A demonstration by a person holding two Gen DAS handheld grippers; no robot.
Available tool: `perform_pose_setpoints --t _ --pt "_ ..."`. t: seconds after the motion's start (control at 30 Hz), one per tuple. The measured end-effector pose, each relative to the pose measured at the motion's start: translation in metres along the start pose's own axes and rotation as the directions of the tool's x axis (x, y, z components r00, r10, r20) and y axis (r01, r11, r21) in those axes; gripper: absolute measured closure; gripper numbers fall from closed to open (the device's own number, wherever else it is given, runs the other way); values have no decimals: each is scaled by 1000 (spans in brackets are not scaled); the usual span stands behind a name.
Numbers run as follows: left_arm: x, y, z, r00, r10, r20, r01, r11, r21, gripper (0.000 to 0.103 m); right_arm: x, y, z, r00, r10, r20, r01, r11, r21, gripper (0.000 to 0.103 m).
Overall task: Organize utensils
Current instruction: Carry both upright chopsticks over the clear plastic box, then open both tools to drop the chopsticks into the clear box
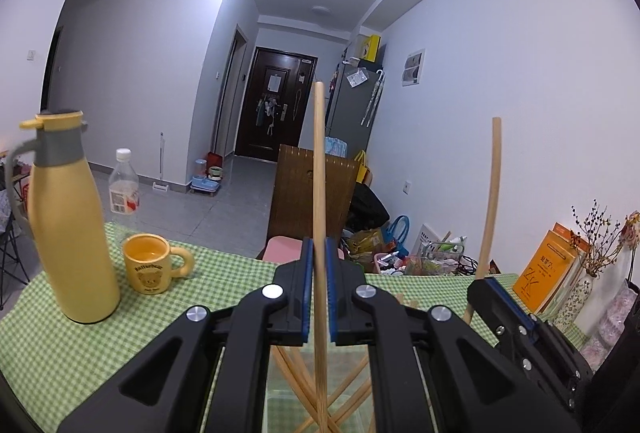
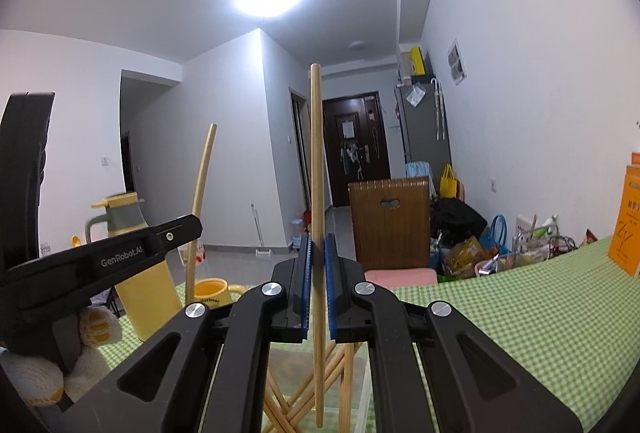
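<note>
Each clenched on one upright chopstick, the left gripper (image 1: 319, 265) and right gripper (image 2: 318, 261) hold theirs above the clear container (image 1: 280, 393), where several chopsticks (image 1: 344, 389) already lean, so I'd say sorting is partway.

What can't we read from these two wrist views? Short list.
- Left wrist: lower end of the held chopstick, cut by the bottom edge.
- Both views: clear container and loose chopsticks, hidden behind the tool arms.
- Right wrist: mug, mostly hidden by the left tool.
</note>
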State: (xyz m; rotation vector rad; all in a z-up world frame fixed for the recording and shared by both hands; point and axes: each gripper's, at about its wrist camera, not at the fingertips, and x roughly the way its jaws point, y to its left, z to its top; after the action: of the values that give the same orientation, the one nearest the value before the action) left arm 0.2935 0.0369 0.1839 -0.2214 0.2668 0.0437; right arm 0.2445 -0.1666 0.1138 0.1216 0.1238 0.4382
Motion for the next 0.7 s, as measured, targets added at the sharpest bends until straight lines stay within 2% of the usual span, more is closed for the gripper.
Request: perform_pose_setpoints --t 0.23,0.4,0.43,0.47,0.53,0.6,0.67,0.7 --pt "21 11 -23 1000 -11 -20 11 1000 -4 99 9 -1 -17 999 -1 -34 0 1000 -12 96" --pt "20 17 -35 999 -34 -36 35 999 7 96 5 1 -28 997 -8 -76 5 999 -46 96" --pt "17 19 -36 998 -42 -38 42 999 11 86 3 0 -30 996 -14 -86 9 999 -53 93" --pt "12 22 -37 999 -42 -31 43 999 15 71 -2 -2 -32 995 -18 -99 12 998 -60 88" --pt "-2 29 -34 999 -37 -10 37 999 12 52 -11 -5 -34 995 -22 -99 15 998 -67 56" --pt "-18 39 -32 999 -41 11 41 999 -12 44 -24 -7 -35 995 -30 -94 23 996 -84 53" --pt "-32 50 -30 999 -35 19 36 999 -39 19 -33 -9 -35 995 -36 -94 28 996 -88 43" --pt "-43 56 -30 999 -30 33 32 998 -60 14 -41 -10 -34 995 -36 -95 27 996 -89 30"
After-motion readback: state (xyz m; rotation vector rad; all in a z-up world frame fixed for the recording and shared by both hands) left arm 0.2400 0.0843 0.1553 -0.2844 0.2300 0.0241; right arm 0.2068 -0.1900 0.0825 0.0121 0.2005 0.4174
